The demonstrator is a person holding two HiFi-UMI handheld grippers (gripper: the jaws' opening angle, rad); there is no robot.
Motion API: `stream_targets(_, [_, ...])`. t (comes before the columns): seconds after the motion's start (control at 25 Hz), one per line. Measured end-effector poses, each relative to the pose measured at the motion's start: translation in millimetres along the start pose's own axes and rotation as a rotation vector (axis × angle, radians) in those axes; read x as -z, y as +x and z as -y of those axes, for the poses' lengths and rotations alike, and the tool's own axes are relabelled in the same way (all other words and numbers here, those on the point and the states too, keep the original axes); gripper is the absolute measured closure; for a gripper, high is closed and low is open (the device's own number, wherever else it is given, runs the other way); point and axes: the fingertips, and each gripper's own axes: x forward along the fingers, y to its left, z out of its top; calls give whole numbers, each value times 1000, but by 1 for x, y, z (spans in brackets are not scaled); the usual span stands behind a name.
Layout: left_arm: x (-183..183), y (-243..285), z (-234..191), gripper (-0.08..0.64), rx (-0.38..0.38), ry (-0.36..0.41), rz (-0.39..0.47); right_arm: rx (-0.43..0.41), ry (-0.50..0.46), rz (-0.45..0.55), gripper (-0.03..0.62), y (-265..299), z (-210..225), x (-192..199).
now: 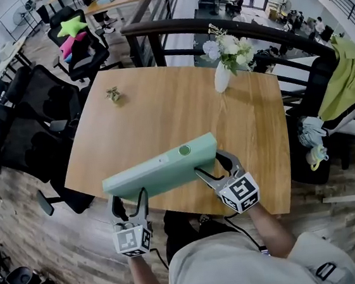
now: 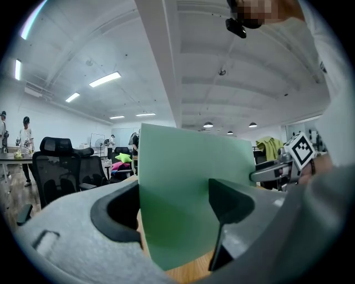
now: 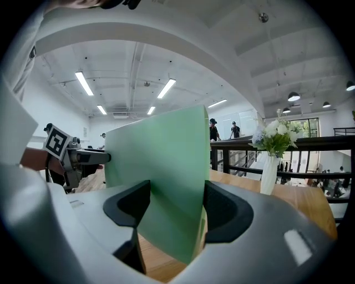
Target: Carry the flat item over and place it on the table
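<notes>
Left gripper [image 1: 128, 201], right gripper [image 1: 210, 167] both clamp green box [image 1: 161, 168], held over table [image 1: 179, 100] near edge.

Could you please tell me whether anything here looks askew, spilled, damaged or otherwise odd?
Nothing looks spilled or damaged. The green flat item hangs above the near edge of the table, clamped by the left gripper and right gripper; the vase stands upright.

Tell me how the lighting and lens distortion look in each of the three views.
Head view: even light, strong fisheye bowing the table edges. Left gripper view: bright ceiling strip lights, dark round vignette, near jaws soft. Right gripper view: same vignette, green panel evenly lit, no glare.
</notes>
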Motion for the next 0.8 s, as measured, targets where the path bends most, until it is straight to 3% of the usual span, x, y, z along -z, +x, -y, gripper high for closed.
stream_targets(0.8, [21, 93, -36, 178, 164, -22, -114, 141, 112, -91, 290, 54, 30, 24])
